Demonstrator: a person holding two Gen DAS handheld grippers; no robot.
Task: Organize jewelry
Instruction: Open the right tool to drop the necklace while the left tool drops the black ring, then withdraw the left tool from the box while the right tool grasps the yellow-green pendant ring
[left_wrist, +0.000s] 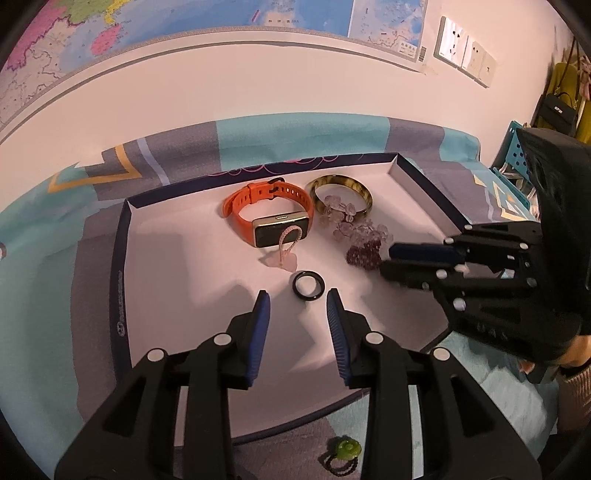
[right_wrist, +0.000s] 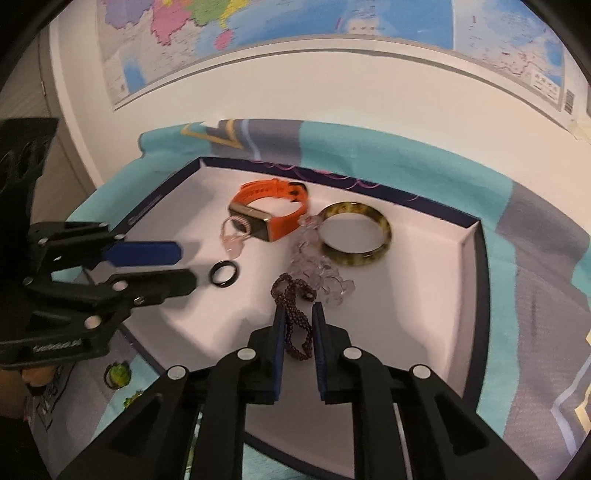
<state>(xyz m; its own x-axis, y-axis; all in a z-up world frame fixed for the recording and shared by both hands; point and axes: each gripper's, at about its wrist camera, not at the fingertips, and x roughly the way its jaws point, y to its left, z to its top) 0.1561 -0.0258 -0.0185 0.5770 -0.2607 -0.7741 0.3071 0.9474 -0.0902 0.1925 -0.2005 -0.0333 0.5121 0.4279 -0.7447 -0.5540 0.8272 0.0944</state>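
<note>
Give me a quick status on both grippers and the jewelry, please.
Left gripper open, over black ring. Right gripper straddling dark red bead bracelet, grip unconfirmed. Watch, bangle in tray. Path unobstructed.

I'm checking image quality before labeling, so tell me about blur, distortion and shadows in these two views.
Left wrist view: fisheye bends the wall map; sharp gripper shadows fall on the white tray; the black ring is crisp. Right wrist view: softer overall, the left gripper is motion-smeared, and the bead bracelet is readable.
</note>
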